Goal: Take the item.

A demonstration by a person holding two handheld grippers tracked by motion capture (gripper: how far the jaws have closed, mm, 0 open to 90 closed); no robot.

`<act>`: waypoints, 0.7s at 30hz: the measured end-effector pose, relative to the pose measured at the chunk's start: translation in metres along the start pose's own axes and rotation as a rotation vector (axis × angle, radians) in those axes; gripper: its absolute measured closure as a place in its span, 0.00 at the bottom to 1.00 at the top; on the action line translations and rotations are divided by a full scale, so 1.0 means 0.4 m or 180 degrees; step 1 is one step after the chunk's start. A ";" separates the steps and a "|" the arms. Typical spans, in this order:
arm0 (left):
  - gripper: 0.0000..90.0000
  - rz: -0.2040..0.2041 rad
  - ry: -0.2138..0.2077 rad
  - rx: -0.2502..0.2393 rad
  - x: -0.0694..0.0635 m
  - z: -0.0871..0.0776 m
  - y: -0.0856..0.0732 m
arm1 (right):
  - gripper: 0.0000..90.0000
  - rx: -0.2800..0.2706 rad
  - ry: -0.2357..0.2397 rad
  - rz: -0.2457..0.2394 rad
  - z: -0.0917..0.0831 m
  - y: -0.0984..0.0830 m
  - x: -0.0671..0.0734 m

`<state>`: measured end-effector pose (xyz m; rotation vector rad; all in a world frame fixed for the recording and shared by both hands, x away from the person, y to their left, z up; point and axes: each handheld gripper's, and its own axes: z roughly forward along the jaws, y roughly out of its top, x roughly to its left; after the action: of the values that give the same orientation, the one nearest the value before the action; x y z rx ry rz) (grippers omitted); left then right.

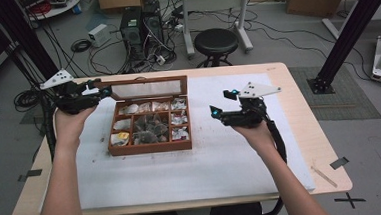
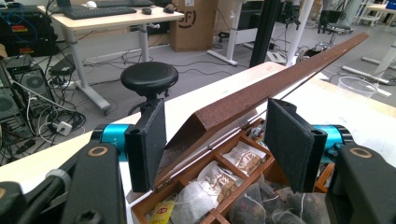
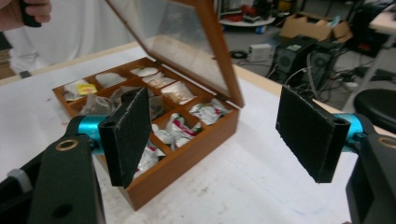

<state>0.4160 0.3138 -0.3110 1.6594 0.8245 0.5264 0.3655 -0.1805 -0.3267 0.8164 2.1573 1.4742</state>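
**Tea box lid held up**

Sat left of centre on white mat [image 1: 232,160]: rigid wooden tea box [image 1: 149,145], glass-paned lid [image 2: 261,95] probably fragile, best taken by its frame. Straddled lid's corner loosely with left gripper [image 2: 215,144]; kept right gripper [image 3: 224,135] wide, empty

A light wooden desk [image 1: 297,88] carries a white mat [image 1: 221,155] that covers most of its top. On the mat, toward the left, sits a brown wooden box [image 1: 150,146] of compartments with its lid raised.
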 end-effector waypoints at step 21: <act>0.43 -0.0011 -0.0033 -0.0019 0.002 0.000 -0.003 | 0.50 0.0361 0.0653 -0.0092 0.244 0.015 0.108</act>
<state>0.4162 0.3145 -0.3123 1.6536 0.8174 0.5171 0.3950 -0.0823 -0.3565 0.6939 2.4118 1.4896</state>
